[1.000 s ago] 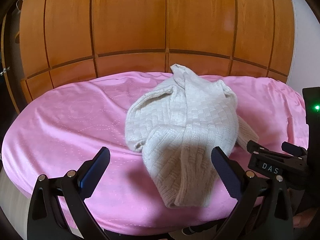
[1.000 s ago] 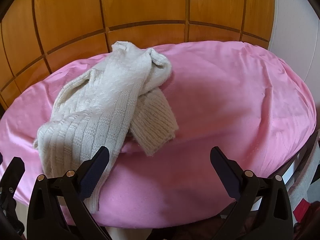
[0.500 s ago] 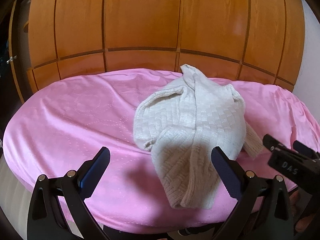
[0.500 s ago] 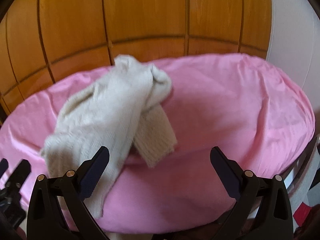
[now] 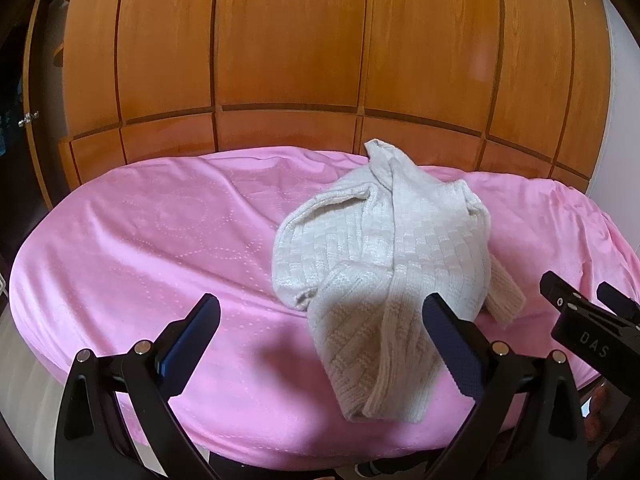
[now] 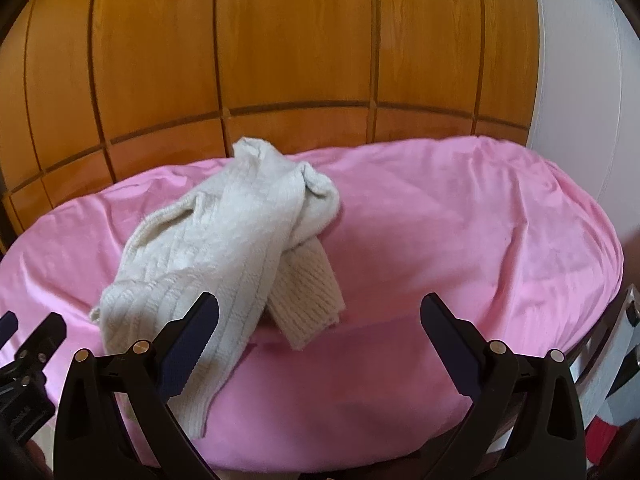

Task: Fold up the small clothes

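A cream knitted sweater lies crumpled in a heap on a pink cloth-covered table. One sleeve trails toward the near edge. In the right wrist view the sweater lies left of centre on the pink cloth, with a ribbed cuff sticking out to the right. My left gripper is open and empty, held just above the near edge, with the sweater's near end between its fingers. My right gripper is open and empty near the front edge, to the right of the sweater. The right gripper's tips show at the right of the left wrist view.
A wooden panelled wardrobe stands right behind the table. A white wall is at the far right. The pink cloth's left half and right half carry only wrinkles. The left gripper shows at the lower left of the right wrist view.
Both grippers have pulled back and tilted up a little, so the sweater sits lower and farther off in both views. The sweater itself has not moved. Both stay open.
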`<state>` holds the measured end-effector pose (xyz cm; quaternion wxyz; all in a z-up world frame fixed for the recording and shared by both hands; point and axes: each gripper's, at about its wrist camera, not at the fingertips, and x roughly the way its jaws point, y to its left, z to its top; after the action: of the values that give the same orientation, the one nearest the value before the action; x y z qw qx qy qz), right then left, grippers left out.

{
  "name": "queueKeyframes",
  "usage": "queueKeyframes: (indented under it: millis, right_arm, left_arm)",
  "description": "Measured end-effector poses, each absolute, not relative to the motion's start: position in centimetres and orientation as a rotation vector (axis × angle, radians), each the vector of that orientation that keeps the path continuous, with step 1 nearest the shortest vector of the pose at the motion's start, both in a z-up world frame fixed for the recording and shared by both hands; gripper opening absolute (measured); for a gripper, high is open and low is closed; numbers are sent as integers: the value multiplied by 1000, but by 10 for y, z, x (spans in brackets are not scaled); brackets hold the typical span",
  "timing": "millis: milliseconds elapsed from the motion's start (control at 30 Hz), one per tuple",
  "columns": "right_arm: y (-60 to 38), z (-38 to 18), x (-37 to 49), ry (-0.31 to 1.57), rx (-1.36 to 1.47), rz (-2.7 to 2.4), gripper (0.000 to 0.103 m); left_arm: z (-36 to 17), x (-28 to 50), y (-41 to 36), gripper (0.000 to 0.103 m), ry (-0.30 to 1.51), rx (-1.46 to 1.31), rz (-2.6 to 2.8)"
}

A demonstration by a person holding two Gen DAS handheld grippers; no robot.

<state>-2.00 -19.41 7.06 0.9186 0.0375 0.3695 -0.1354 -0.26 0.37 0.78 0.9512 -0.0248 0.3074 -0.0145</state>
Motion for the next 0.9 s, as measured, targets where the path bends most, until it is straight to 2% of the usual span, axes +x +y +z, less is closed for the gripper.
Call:
queueKeyframes:
  millis: [700, 900]
  right_arm:
    - [-236, 45, -33, 822, 268, -284, 100]
    - [-260, 32, -24, 875, 384, -294, 100]
  left_arm:
    - [3, 6, -8, 101, 673, -14, -43]
    - [-1, 9, -28, 100, 684, 91, -223]
